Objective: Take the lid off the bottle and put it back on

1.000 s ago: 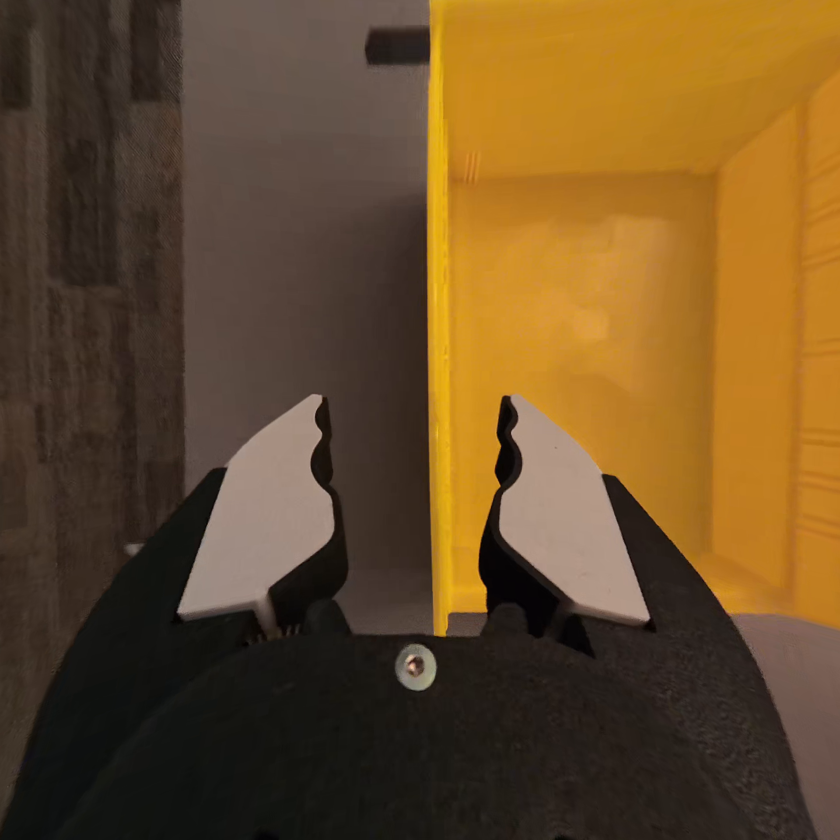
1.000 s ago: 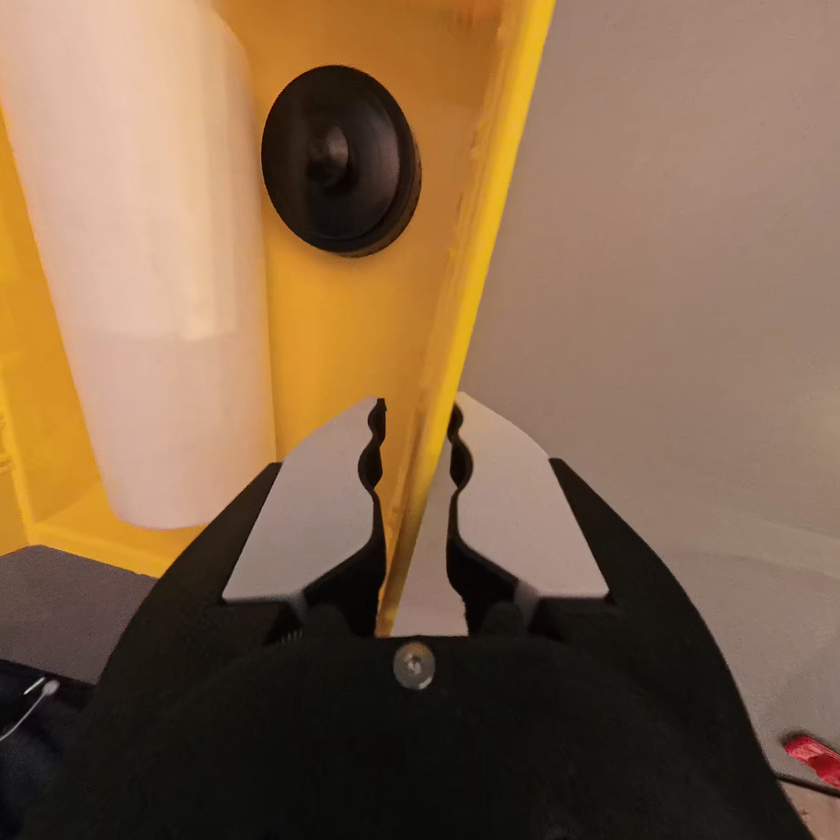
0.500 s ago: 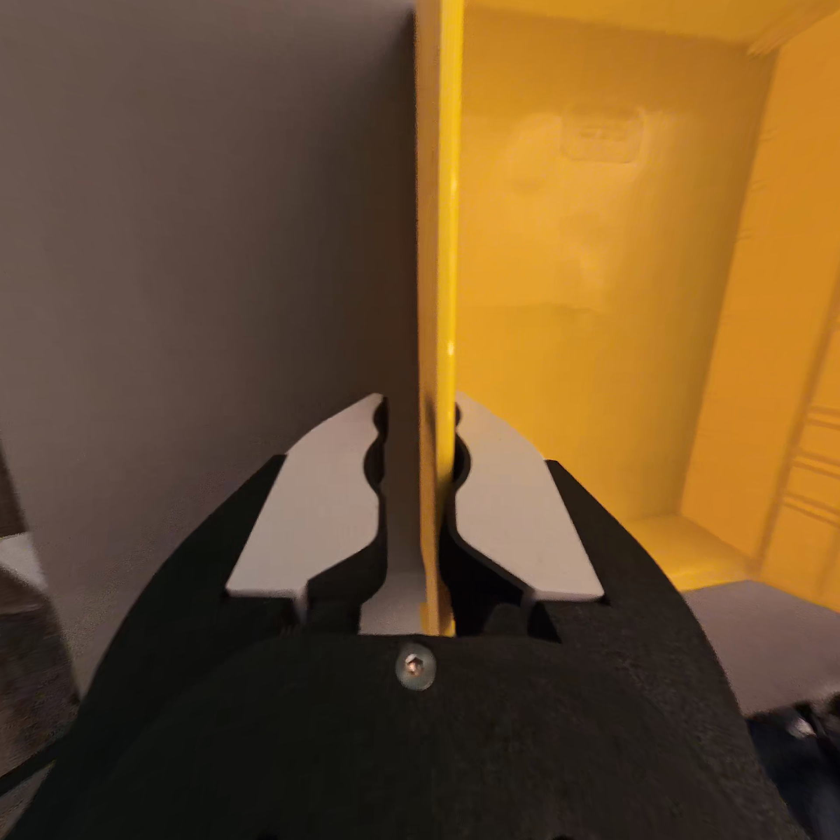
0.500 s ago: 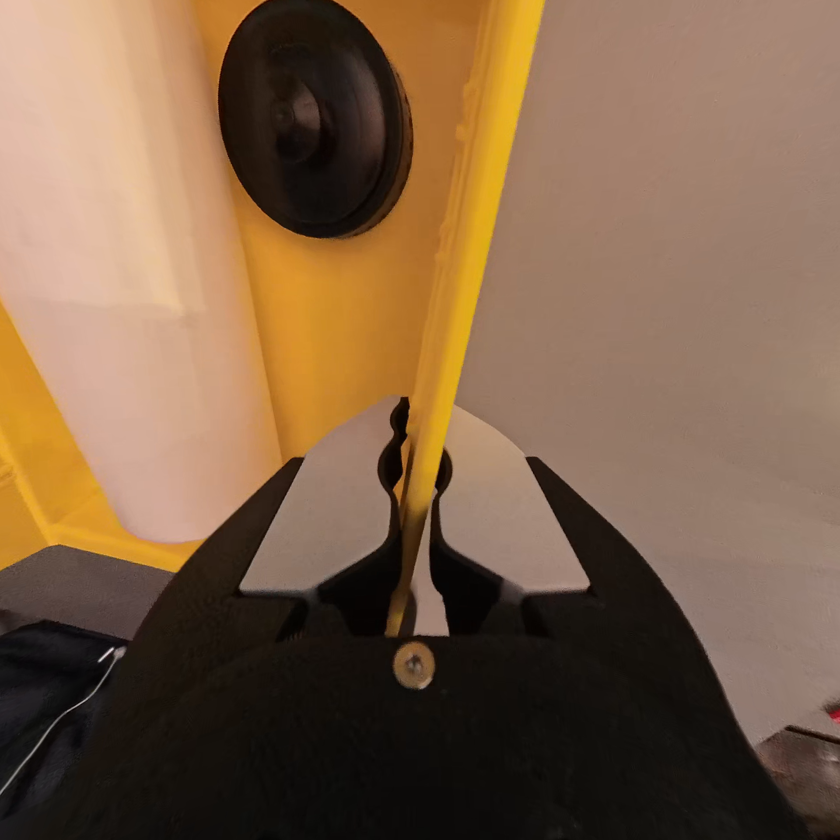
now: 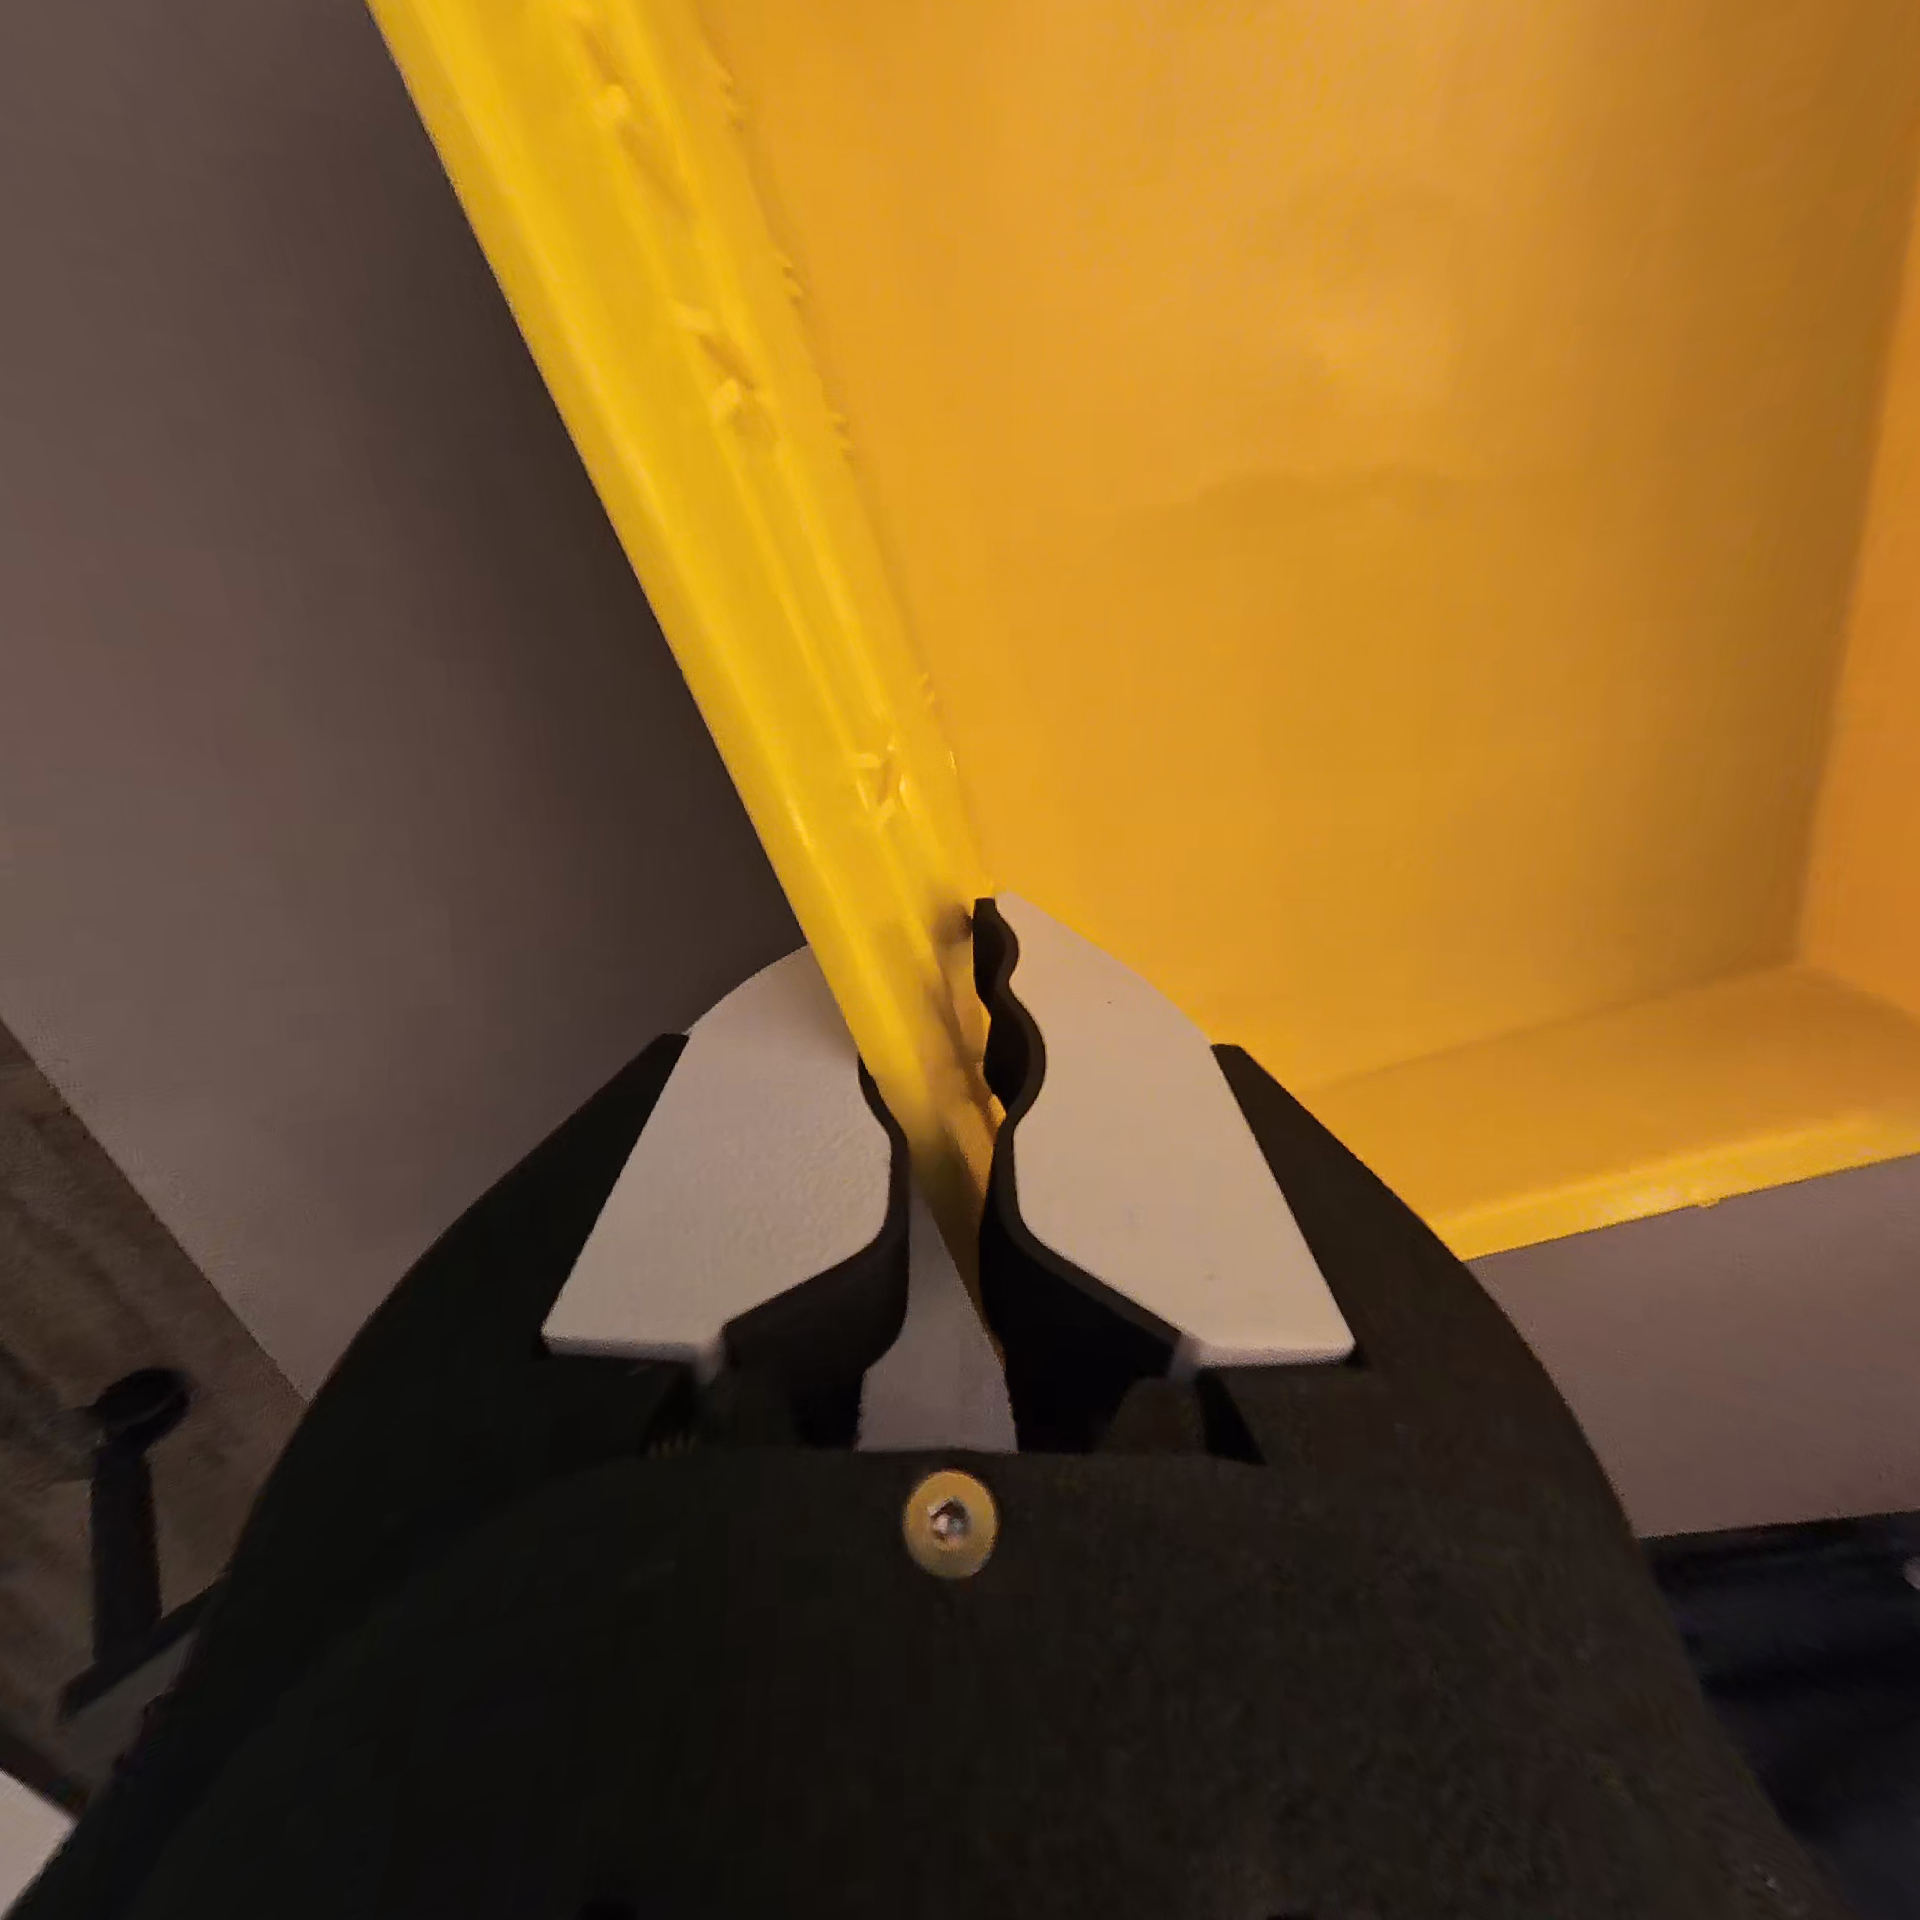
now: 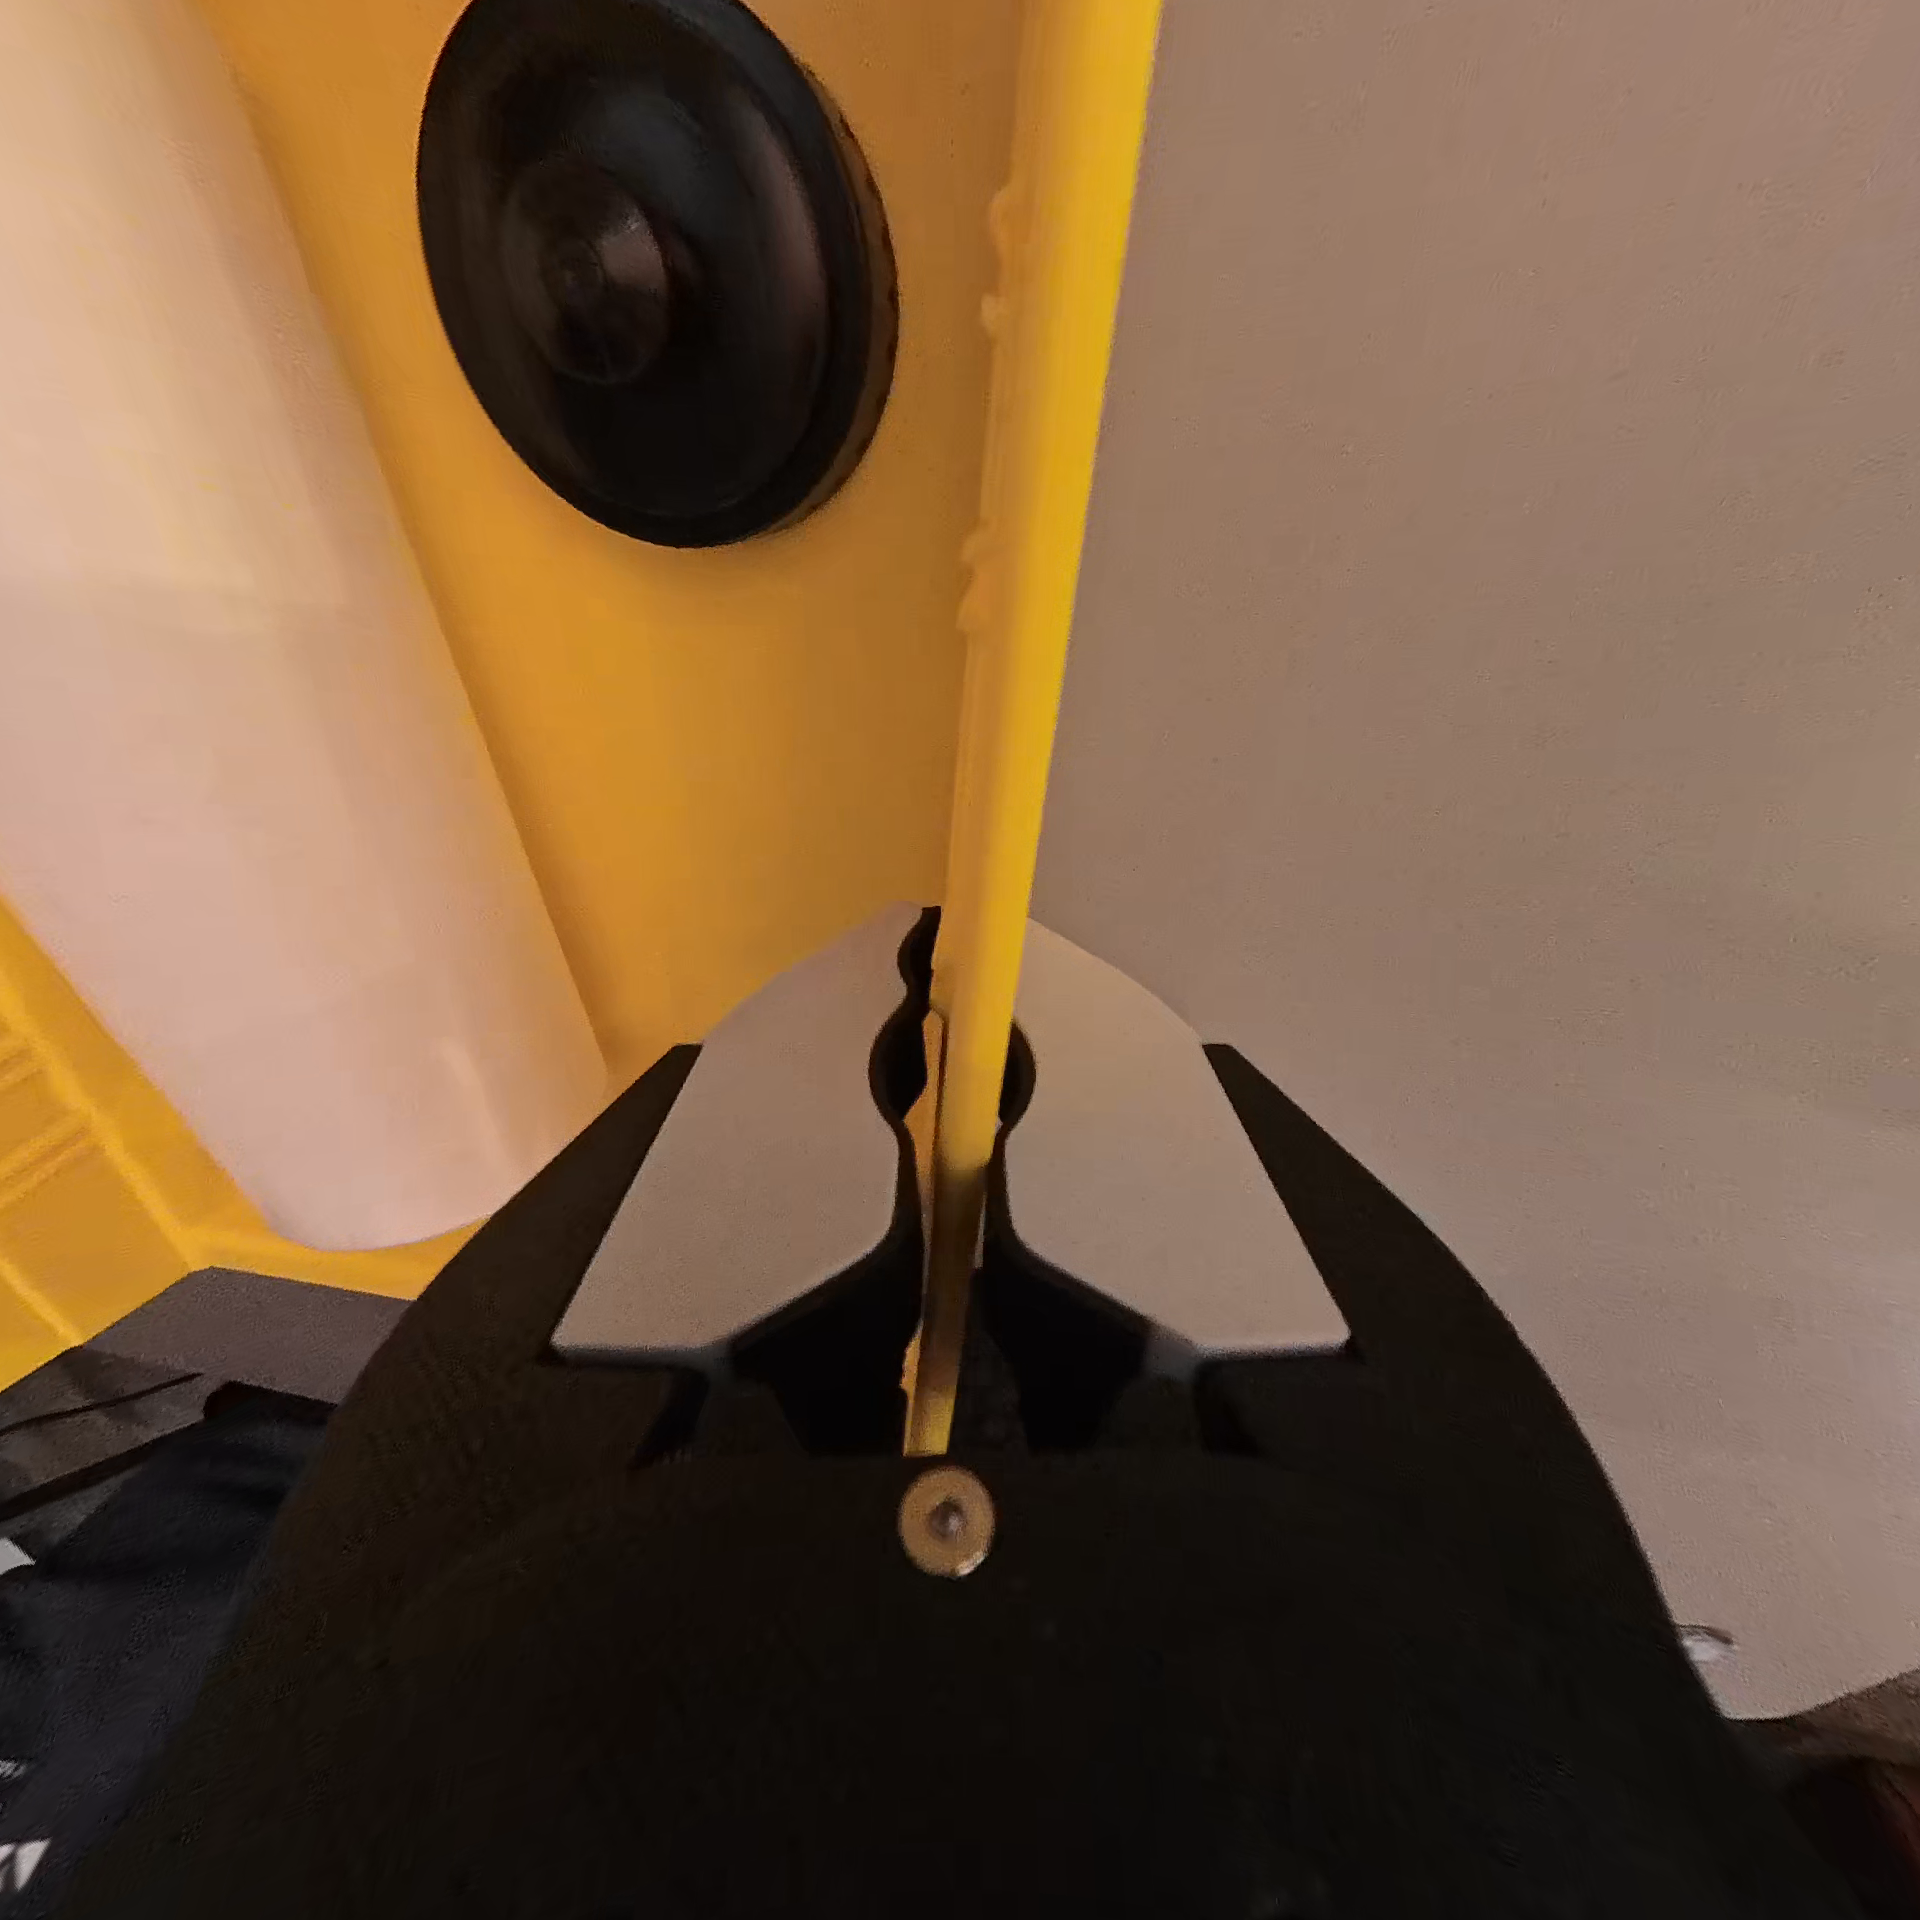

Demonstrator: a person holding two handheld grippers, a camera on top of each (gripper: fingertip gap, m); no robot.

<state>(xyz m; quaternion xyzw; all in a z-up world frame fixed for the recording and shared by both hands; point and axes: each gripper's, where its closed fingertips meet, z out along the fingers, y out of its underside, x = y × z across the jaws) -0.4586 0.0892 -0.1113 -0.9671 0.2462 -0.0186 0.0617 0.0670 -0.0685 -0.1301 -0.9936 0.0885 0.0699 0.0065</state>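
Observation:
A white bottle (image 6: 208,623) lies inside a yellow bin (image 6: 665,727), shown in the right wrist view. A round black lid (image 6: 655,270) lies on the bin's floor beside the bottle, apart from it. My right gripper (image 6: 966,935) is shut on the bin's thin right wall (image 6: 1049,416). In the left wrist view my left gripper (image 5: 956,935) is shut on the rim of the bin's left wall (image 5: 727,416). That side of the bin's inside (image 5: 1351,520) is bare. The bottle and the lid do not show in the left wrist view.
The bin rests on a grey tabletop (image 5: 312,520), which also shows in the right wrist view (image 6: 1507,623). A black clamp-like object (image 5: 125,1475) sits at the lower left past the table's edge. Dark fabric (image 6: 104,1507) lies at the lower left.
Both grippers were open astride the bin's walls and have closed on them. The left wall now slants across the left view. The lid and bottle look nearer in the right view.

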